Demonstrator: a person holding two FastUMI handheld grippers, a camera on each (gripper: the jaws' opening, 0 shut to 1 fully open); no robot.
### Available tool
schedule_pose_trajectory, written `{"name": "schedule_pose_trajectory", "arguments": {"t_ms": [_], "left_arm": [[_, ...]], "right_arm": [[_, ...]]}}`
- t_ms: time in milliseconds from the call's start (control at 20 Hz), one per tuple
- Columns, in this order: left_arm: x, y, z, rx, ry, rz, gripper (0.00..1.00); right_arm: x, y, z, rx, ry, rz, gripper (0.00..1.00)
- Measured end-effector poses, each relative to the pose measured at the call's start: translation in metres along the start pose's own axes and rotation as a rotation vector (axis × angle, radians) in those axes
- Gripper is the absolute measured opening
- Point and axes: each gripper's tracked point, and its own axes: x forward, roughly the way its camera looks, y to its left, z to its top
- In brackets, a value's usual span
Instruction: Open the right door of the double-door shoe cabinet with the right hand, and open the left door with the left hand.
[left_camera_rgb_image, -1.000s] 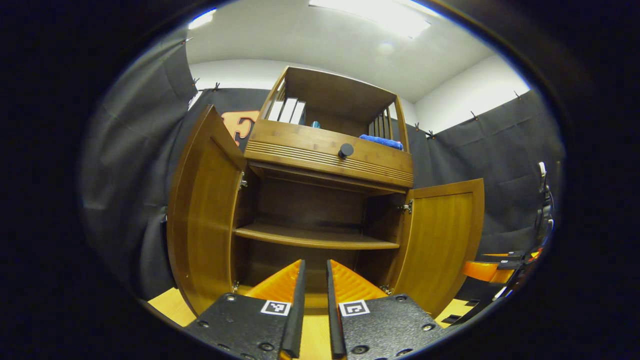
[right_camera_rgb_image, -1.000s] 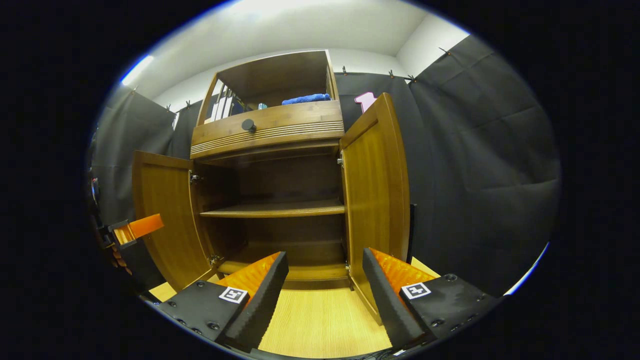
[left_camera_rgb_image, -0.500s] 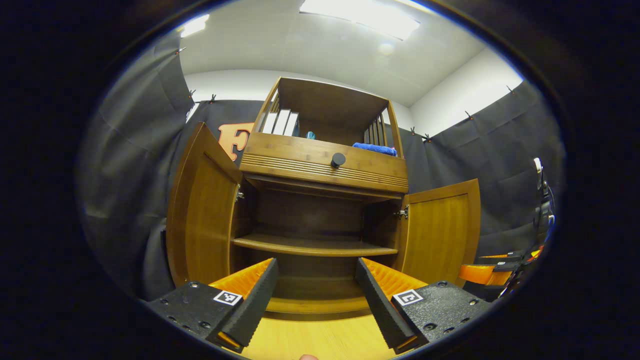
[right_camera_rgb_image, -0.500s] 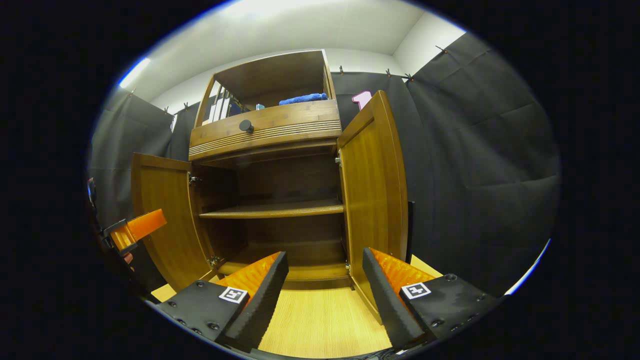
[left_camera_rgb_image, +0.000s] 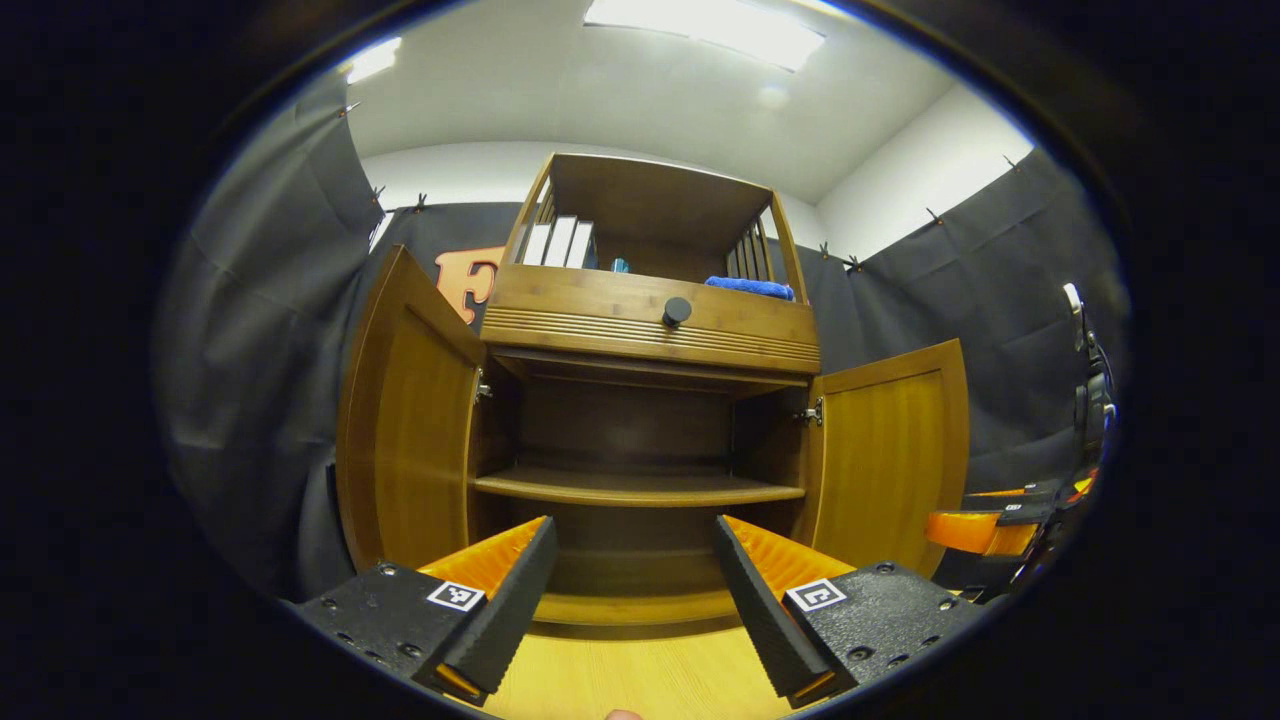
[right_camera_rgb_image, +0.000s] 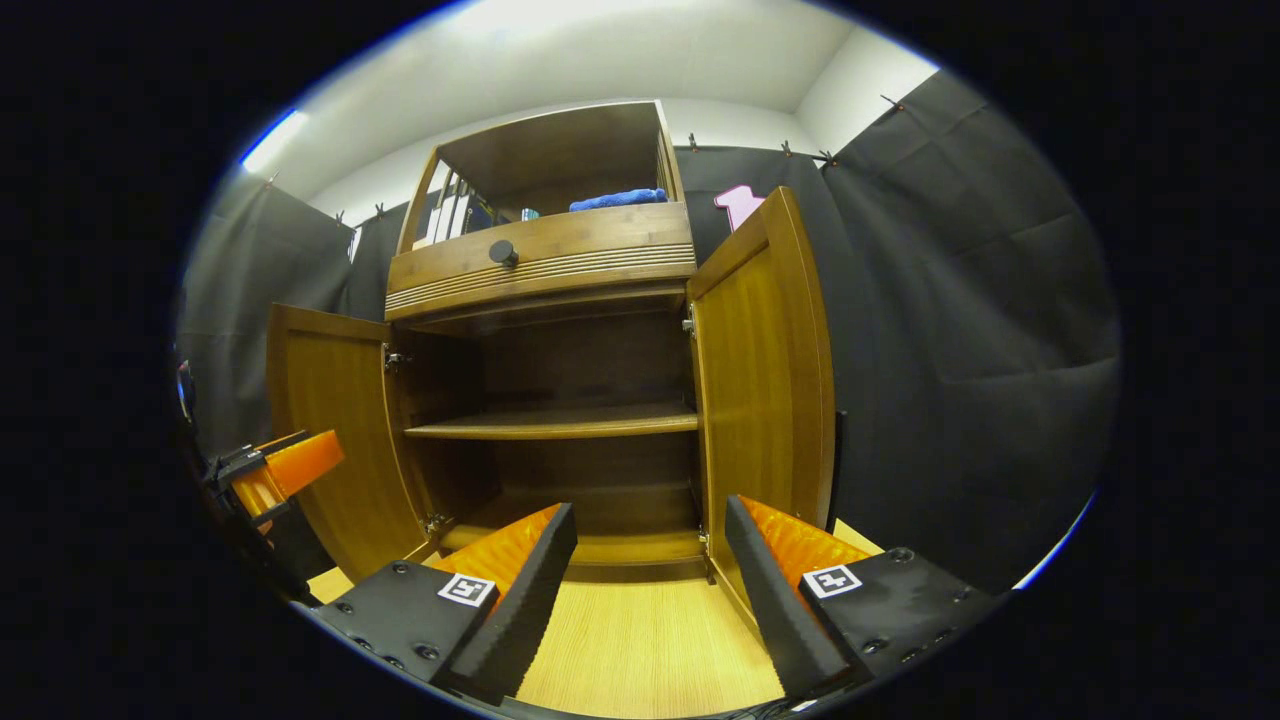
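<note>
**Both doors swung out, both tongs spread and free**

Looking along the left tongs (left_camera_rgb_image: 632, 590) in the left gripper view, the shoe cabinet (left_camera_rgb_image: 650, 330) stood straight ahead and above, its inner shelf (left_camera_rgb_image: 640, 490) bare. The left door (left_camera_rgb_image: 410, 430) hung wide on the view's left, upright on its hinges, the nearer of the two to these tongs; the right door (left_camera_rgb_image: 890, 450) stood open farther off on the other side. The fingers were wide apart, gripping nothing and clear of both doors. The other tongs showed low at the far right edge, though too small to judge well.

In the right gripper view, the right tongs (right_camera_rgb_image: 650, 580) were likewise spread and empty. The right door (right_camera_rgb_image: 765, 370) rose just beyond the right-hand finger, its long axis vertical, seemingly not touching it. The left door (right_camera_rgb_image: 330, 420) lay open across the cabinet, with the left tongs (right_camera_rgb_image: 285, 465) beside it. Judged from this, both openings looked done; drawing back seemed all that remained.
</note>
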Motion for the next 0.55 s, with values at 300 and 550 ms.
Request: {"name": "schedule_pose_trajectory", "arguments": {"t_ms": [300, 550], "left_arm": [[0.0, 0.0051, 0.001, -0.008, 0.0, 0.01, 0.92], [0.0007, 0.008, -0.0015, -0.004, 0.001, 0.011, 0.95]], "right_arm": [[0.0018, 0.0077, -0.0036, -0.009, 0.01, 0.011, 0.9], [0.0047, 0.0096, 0.0012, -0.013, 0.0, 0.01, 0.89]]}}
